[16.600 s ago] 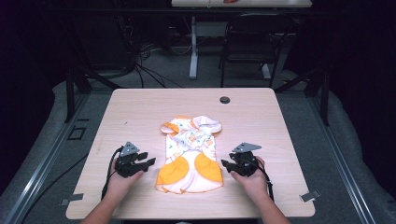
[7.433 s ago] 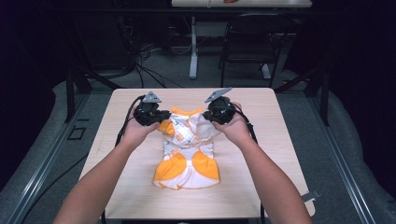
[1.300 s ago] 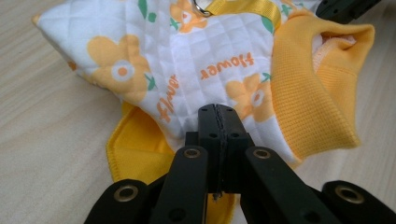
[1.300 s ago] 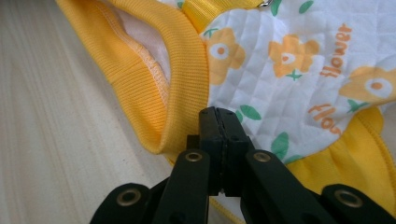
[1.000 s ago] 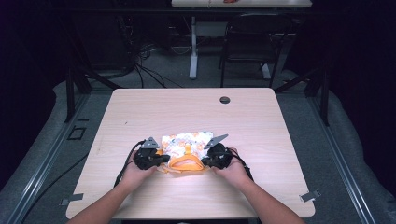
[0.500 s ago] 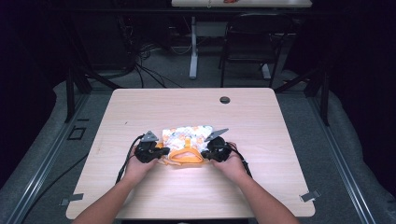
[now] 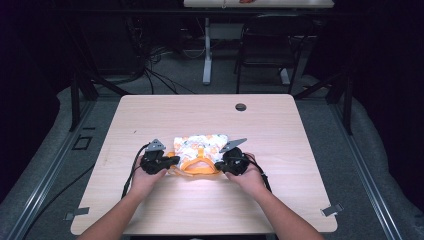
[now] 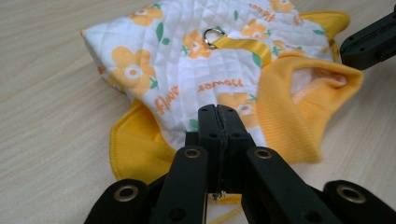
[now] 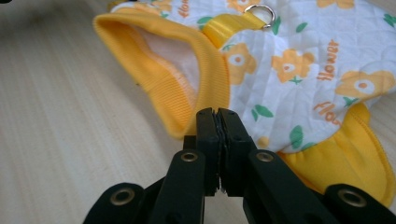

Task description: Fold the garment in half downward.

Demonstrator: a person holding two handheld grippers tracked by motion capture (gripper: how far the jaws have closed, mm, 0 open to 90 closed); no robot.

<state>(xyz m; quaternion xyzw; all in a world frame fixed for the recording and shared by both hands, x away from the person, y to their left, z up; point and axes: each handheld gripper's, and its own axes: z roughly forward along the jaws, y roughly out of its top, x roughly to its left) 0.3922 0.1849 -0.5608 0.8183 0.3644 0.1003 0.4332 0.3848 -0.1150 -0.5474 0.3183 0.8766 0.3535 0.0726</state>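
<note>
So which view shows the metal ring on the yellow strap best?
The right gripper view: the metal ring is close and sharp. The left gripper view shows it smaller; in the high view it is too small to tell.

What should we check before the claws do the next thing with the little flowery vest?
1. Flowery vest folded over, resting on the table: ok.
2. Left claw shut: ok.
3. Right claw letting go: cannot tell; its jaws have just been opening a little, yet look almost together.
4. Cloth caught in either claw: cannot tell, none seen between the jaws.
5. Yellow collar lying flat: not ok, it gapes open.
6. Bare table around the vest: ok.
</note>
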